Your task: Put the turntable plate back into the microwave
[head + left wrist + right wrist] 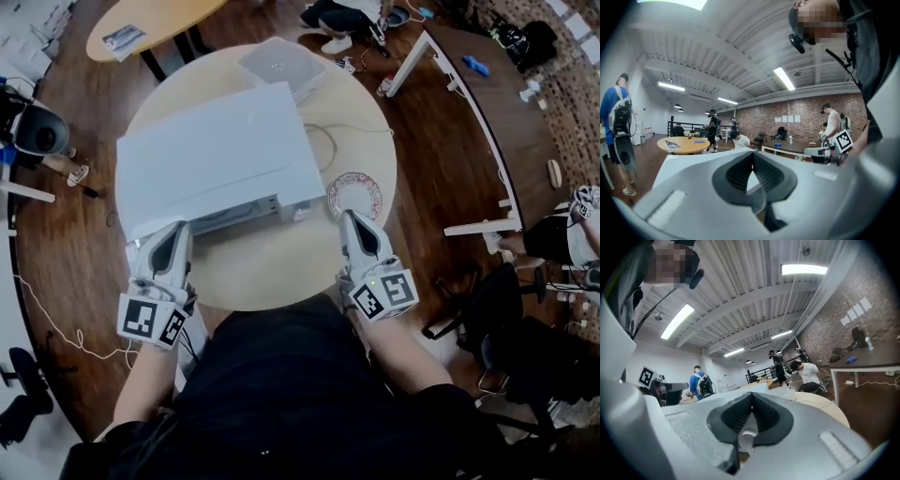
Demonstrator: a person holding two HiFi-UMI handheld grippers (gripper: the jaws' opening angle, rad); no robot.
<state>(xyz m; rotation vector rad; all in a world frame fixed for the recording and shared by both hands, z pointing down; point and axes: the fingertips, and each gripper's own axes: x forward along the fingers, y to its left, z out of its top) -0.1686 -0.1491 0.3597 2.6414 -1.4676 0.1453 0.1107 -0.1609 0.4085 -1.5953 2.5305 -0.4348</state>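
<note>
A white microwave (216, 155) stands on the round pale table (281, 272), seen from above, its front toward me. The turntable plate (354, 195), round with a red patterned rim, lies flat on the table just right of the microwave. My right gripper (350, 218) is shut and empty, its tip close to the plate's near edge. My left gripper (177, 229) is shut and empty in front of the microwave's left front corner. In the left gripper view the gripper (751, 153) has its pads together, as does the gripper (751, 406) in the right gripper view.
A white box (281, 64) sits at the table's far side, and a thin cable (330, 141) runs beside the microwave. A tan table (155, 23) stands upper left, a dark desk (487, 103) to the right, a black office chair (487, 309) at lower right. People stand further off.
</note>
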